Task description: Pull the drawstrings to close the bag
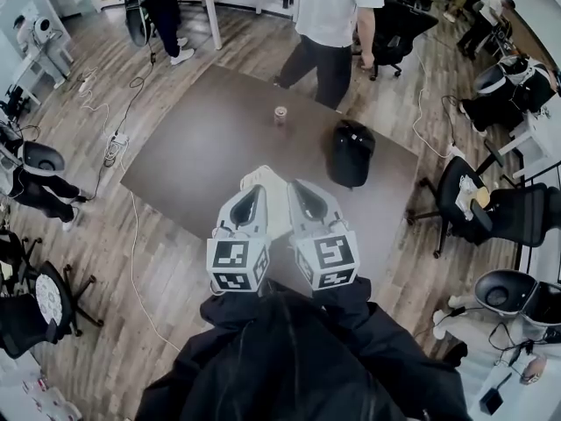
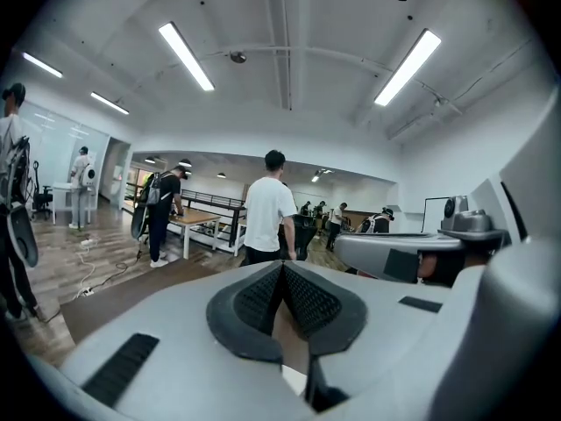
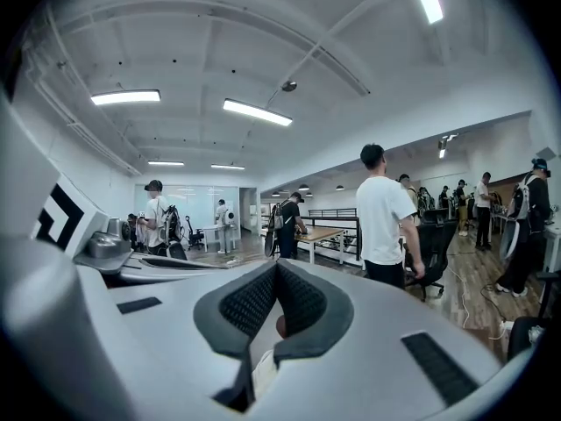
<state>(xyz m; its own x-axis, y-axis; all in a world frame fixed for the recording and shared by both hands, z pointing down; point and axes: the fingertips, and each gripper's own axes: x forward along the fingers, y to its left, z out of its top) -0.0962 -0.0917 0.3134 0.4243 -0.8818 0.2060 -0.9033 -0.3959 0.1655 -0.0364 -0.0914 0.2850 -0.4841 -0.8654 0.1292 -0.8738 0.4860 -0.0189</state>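
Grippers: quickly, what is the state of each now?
Left gripper: closed, nothing visible between its jaws.
Right gripper: closed, nothing visible between its jaws.

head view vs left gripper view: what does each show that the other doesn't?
Head view only: black bag, small cup, the holder's dark jacket. Left gripper view only: ceiling lights, and that the left claw's pads meet, shut. Both: brown table, person in white shirt, right claw.

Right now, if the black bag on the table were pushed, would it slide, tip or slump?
The black bag looks soft and rounded, so it would probably deform. It sits low on the table, so tipping seems unlikely.
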